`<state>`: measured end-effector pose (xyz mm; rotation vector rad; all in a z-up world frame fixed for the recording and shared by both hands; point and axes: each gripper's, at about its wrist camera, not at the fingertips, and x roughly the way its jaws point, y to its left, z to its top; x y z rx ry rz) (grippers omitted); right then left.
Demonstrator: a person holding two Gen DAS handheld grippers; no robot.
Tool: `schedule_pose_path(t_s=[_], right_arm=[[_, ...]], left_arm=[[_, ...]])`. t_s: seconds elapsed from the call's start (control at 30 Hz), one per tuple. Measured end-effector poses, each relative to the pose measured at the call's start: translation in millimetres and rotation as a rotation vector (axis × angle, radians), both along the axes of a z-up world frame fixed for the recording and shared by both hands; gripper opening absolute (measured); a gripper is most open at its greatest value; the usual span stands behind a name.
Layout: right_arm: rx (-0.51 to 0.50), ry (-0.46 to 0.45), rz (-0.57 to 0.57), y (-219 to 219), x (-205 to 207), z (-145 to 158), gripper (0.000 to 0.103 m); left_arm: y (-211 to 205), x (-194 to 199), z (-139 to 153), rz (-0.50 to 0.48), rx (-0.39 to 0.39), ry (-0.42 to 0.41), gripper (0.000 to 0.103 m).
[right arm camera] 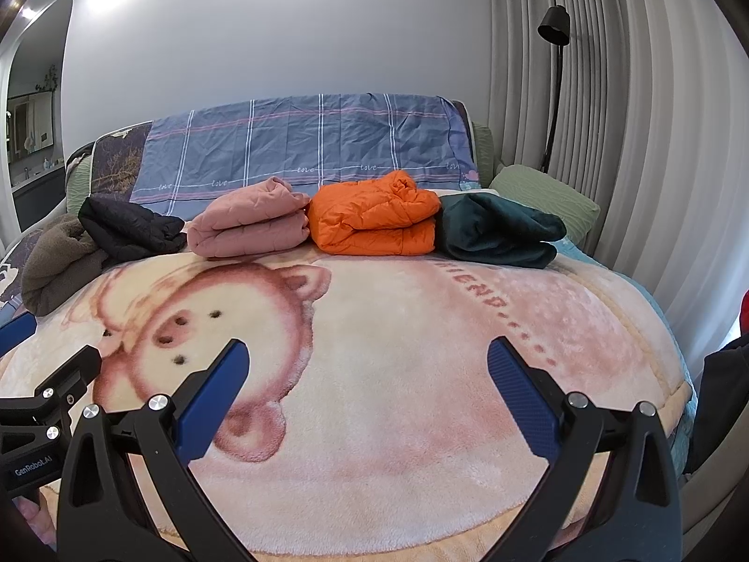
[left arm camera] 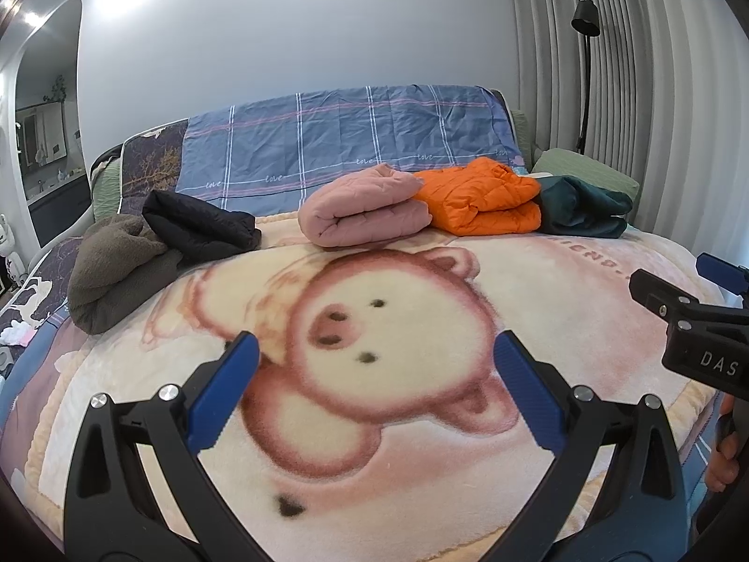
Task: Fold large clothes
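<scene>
Right now, nothing is held. The left gripper (left arm camera: 377,365) is spread wide open over the pig blanket (left arm camera: 421,318), and the right gripper (right arm camera: 367,374) is spread just as wide, with only air between its blue fingers (right arm camera: 519,398).

Three neat folded bundles are seen in a row at the far end of the bed: a pink jacket (right arm camera: 250,225), an orange jacket (right arm camera: 374,218) and a dark green one (right arm camera: 496,229). Two things are not yet folded, it seems. A black jacket (left arm camera: 201,222) and a brown fleece (left arm camera: 117,262) are lumped together at the far left, touching each other.

These clothes are probably puffy, soft and light. The black one may be slippery, so it should be pinched at a thick edge, like the collar or the hem, with one gripper on each side. The fleece should not slip as much.

The bed is soft and fuzzy, so cloth will likely drag on it a little. A blue checked sheet (right arm camera: 299,150) is draped over the headboard. Grey curtains (right arm camera: 608,117) and a black floor lamp (right arm camera: 554,28) are seen on the right, and a mirror (left arm camera: 44,140) on the left.
</scene>
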<state>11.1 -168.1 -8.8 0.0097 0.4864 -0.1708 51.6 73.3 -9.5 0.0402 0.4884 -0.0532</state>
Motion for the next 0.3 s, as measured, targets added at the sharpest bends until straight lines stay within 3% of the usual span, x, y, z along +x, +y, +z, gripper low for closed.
schedule_pose_path(t_s=[0.3], right_arm=[[0.001,0.006,0.000,0.6,1.9,-1.8,0.102]], left_arm=[[4.1,0.6,-1.4,0.007,-0.004,0.009,0.101]])
